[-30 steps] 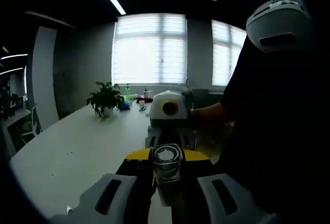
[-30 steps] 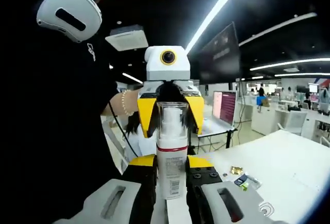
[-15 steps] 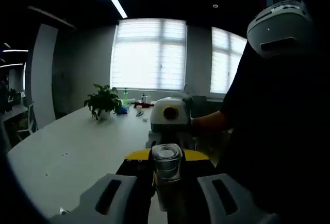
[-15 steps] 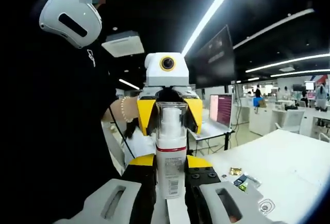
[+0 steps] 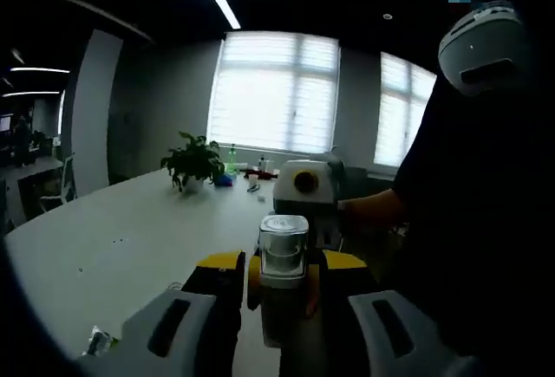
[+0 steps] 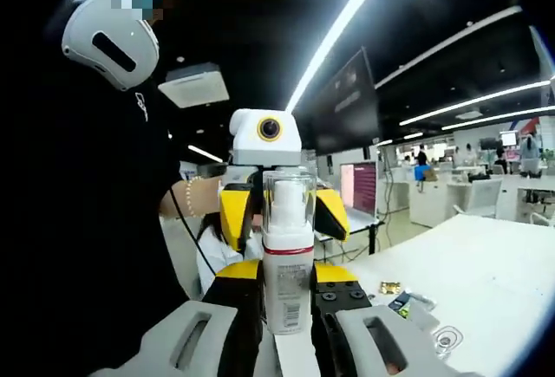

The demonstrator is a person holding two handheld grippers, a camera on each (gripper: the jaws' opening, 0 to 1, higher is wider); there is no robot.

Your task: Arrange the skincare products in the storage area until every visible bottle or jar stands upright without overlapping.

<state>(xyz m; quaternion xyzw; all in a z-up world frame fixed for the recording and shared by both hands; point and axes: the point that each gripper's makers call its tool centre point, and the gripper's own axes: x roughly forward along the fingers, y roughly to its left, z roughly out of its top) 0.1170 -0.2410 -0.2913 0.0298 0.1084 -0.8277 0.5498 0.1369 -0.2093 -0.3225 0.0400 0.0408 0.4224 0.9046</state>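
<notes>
Right gripper (image 6: 276, 295): yellow-tipped jaws clamped on bottle (image 6: 287, 286), white body, red band, clear cap at 12 o'clock, held upright off the table (image 6: 468, 264).

Left gripper (image 6: 282, 212) facing it from 12 o'clock in the right gripper view, jaws spread either side of the clear cap; contact with the cap: cannot tell.

Left gripper view: left gripper (image 5: 277, 286) with jaws apart, bottle (image 5: 282, 264) between them, cap end toward the camera. Right gripper (image 5: 305, 191) behind it at 12 o'clock, held in the person's hand (image 5: 368, 212).

White table (image 5: 113, 247) from 9 to 12 o'clock in the left gripper view. Plant (image 5: 195, 162) far back at 11 o'clock, small bottles just right of it, too small to identify.

Small packets (image 6: 401, 299) on the table at 4 o'clock in the right gripper view.
</notes>
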